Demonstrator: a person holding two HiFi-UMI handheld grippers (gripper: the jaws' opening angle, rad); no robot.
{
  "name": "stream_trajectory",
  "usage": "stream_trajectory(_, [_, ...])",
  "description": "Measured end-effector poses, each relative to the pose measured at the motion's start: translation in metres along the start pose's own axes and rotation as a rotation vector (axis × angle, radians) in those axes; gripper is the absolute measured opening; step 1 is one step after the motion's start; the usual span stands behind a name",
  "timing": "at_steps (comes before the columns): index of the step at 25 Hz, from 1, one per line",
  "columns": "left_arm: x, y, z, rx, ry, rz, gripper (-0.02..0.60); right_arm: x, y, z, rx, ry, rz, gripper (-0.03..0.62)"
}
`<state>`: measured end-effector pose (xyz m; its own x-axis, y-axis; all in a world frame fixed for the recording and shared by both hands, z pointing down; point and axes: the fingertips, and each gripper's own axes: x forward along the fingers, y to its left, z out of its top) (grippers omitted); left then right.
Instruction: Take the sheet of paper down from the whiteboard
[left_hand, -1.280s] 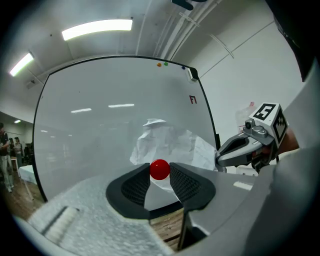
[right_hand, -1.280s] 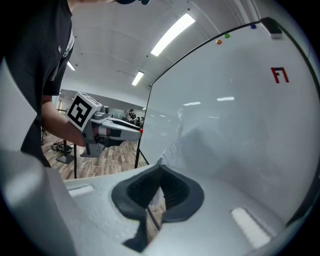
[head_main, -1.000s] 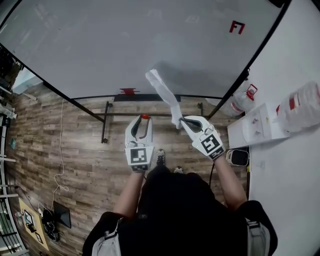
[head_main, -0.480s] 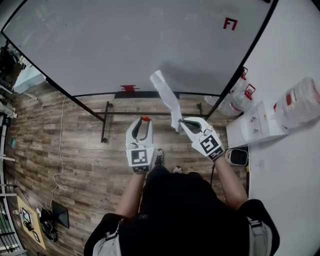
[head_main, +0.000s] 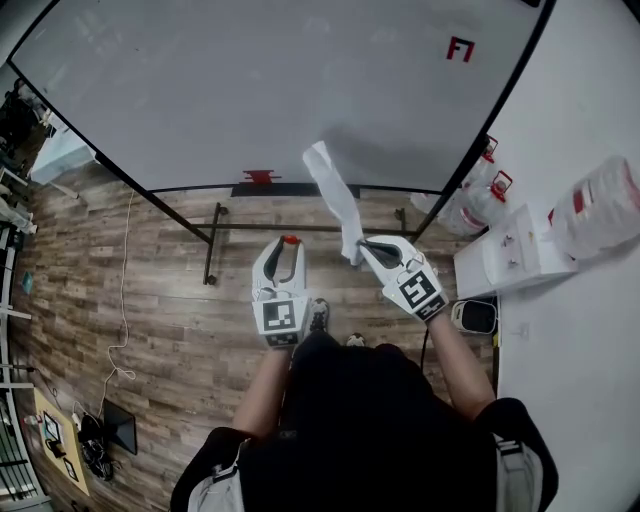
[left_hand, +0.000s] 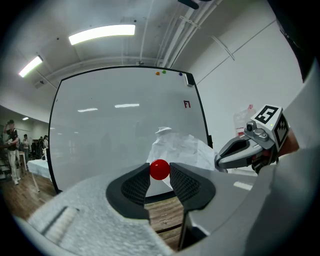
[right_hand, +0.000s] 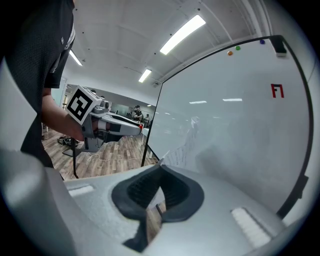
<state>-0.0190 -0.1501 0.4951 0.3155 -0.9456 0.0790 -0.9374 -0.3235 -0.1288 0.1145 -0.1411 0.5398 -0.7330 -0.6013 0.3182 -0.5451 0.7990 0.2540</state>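
Observation:
The white sheet of paper (head_main: 334, 195) is off the whiteboard (head_main: 250, 90) and stands up edge-on from my right gripper (head_main: 357, 246), which is shut on its lower edge. In the right gripper view the sheet (right_hand: 181, 150) rises from the pinched jaws of the right gripper (right_hand: 161, 167). My left gripper (head_main: 290, 241) is just left of it, shut on a small red round magnet (head_main: 290, 238). In the left gripper view the red magnet (left_hand: 159, 169) sits between the fingertips of the left gripper (left_hand: 160, 175), with the crumpled sheet (left_hand: 177, 150) behind it.
A red magnet (head_main: 258, 179) rests on the board's bottom tray, and a red mark (head_main: 460, 47) is at the board's upper right. The board's black stand legs (head_main: 212, 245) cross the wood floor. A white counter (head_main: 510, 255) with plastic jugs (head_main: 478, 200) stands right.
The two grippers, the paper and the magnet have stayed almost still; only the head view shifted slightly.

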Motion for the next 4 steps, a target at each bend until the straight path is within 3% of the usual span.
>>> stream_trajectory(4, [0.0046,-0.0037,-0.0018,-0.004,0.003,-0.001,0.132,0.0005,-0.0043,-0.0028,0.003,-0.001,0.001,0.005])
